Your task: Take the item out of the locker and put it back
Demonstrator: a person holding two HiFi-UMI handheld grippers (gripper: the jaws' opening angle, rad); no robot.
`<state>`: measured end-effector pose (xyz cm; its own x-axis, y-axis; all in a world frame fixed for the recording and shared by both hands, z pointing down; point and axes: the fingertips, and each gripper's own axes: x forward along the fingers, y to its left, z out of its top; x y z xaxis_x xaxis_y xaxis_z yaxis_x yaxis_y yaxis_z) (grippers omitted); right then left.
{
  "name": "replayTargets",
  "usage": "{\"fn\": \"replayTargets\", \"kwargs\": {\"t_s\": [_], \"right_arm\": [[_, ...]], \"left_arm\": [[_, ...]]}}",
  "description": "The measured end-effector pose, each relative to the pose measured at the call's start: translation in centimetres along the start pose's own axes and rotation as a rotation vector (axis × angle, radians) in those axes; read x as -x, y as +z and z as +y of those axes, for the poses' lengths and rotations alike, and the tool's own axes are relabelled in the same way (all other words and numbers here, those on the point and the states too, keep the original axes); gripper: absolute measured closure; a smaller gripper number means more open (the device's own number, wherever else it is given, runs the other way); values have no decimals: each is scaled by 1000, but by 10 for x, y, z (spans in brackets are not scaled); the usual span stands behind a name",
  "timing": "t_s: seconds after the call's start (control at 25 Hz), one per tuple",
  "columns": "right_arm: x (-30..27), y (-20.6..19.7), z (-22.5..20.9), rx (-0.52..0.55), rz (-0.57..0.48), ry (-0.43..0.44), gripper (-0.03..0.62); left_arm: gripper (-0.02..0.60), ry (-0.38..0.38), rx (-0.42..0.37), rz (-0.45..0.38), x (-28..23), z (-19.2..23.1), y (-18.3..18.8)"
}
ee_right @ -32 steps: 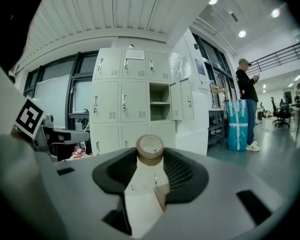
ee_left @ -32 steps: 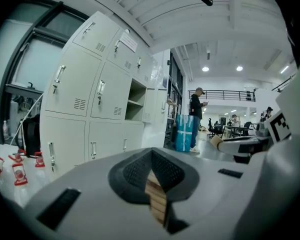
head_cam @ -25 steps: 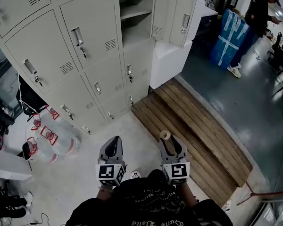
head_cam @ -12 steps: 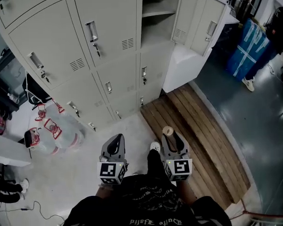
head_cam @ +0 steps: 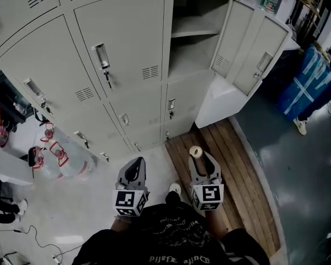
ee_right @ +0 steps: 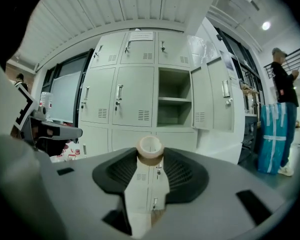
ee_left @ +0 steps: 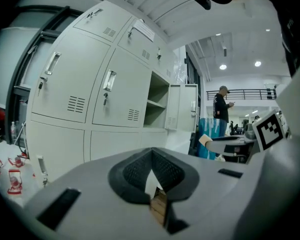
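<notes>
Standing before a grey locker bank (head_cam: 127, 65) with one compartment (head_cam: 196, 43) open.
The left gripper (head_cam: 133, 165) has its jaws pressed together on nothing; the right gripper (head_cam: 197, 158) pinches a tape roll (head_cam: 196, 151) at its tips, outside the locker.

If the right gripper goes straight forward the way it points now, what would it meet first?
Most likely the closed locker door just below the open compartment, though depth is hard to judge. The tape roll held in the right gripper would touch it first.
</notes>
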<state>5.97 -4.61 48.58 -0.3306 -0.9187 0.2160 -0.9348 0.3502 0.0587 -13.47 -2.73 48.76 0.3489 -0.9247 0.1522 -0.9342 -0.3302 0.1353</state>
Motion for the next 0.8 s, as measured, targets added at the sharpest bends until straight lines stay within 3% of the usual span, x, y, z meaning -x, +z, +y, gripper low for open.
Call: {"fn": "replayTargets", "kwargs": {"t_s": [0.48,0.8], "right_arm": [[-70,31,-93,-7,-45,88,427],[-91,43,-119,-24,-19,96,427]], "left_arm": [[574,72,3,-16,-98,-42,20],[574,84,-14,4,-136,-44,30]]}}
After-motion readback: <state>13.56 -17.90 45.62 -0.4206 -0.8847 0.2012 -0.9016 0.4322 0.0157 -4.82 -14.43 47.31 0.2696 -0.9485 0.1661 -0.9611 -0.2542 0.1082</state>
